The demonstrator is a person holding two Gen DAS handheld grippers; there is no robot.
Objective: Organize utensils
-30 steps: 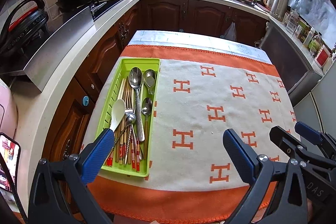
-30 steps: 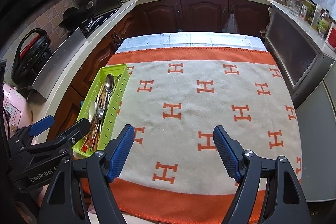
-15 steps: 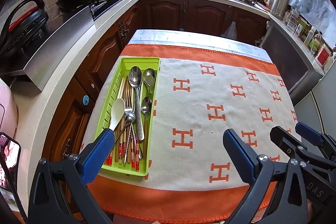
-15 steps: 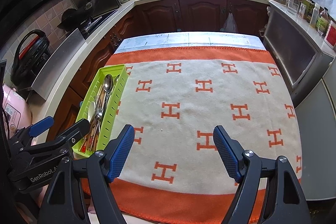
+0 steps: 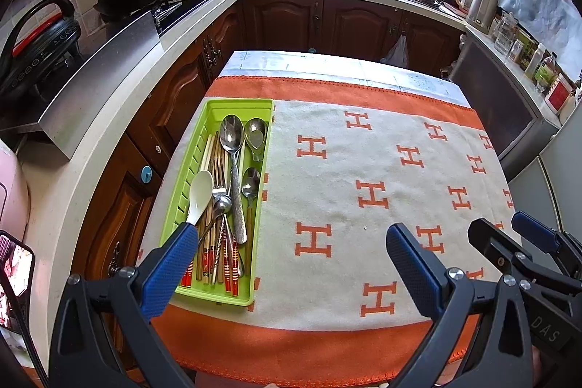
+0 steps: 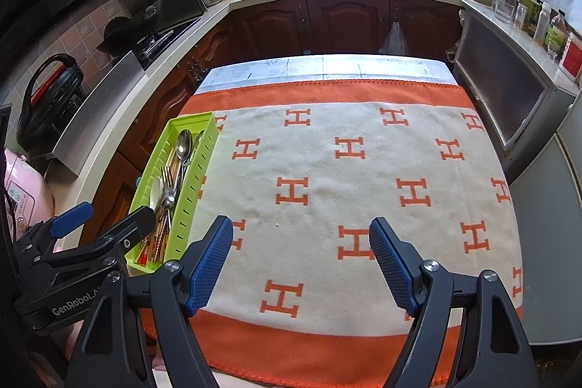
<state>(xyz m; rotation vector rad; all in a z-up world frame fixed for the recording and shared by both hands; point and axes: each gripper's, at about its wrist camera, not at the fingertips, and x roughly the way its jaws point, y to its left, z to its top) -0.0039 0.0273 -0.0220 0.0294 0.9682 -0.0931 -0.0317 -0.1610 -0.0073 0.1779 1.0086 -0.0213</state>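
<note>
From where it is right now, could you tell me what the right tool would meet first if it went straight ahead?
Probably only the blanket: the right tool, open and empty, points over bare cloth. The green tray of utensils lies off to its left. Depth is unclear.

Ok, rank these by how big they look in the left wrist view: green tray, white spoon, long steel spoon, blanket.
1. blanket
2. green tray
3. long steel spoon
4. white spoon

The white spoon's handle end is hidden behind the left gripper finger, so the last two are unsure.
</note>
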